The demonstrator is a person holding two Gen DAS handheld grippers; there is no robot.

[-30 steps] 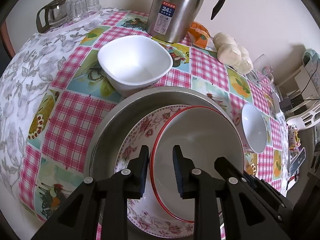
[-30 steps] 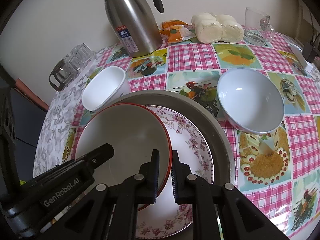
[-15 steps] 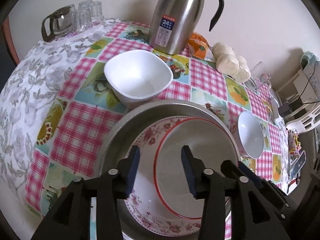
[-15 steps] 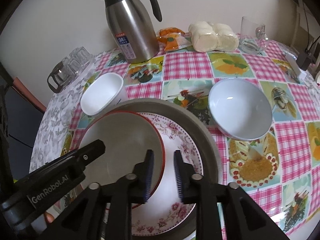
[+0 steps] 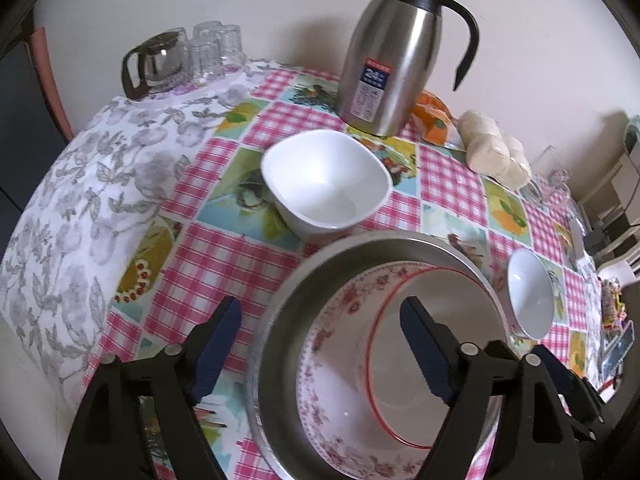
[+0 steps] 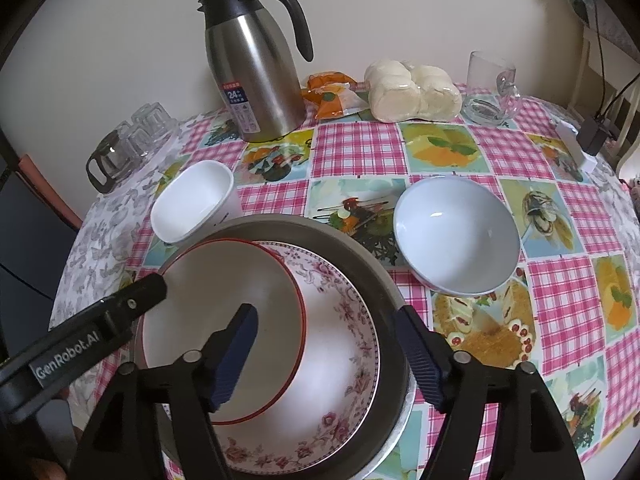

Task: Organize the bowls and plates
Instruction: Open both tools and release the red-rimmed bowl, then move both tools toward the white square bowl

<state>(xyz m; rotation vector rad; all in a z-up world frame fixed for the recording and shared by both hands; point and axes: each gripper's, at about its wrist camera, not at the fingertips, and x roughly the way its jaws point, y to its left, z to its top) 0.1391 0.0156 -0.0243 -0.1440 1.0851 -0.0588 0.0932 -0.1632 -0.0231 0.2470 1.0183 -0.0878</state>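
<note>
Steel vacuum jug (image 6: 256,76) with black handle, orange snack packet (image 6: 332,98), wrapped pale buns (image 6: 412,90), clear glass mug (image 6: 490,88), upturned glasses (image 5: 216,50).

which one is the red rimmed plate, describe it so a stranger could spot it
Find the wide steel basin at the table's near edge. Inside lies a floral plate, and the red rimmed plate sits on it. Plain inside, one thin red line around its edge.

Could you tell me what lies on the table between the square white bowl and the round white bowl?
In the right wrist view, the far rim of the metal basin and bare patterned tablecloth lie between the square white bowl and the round white bowl.
</note>
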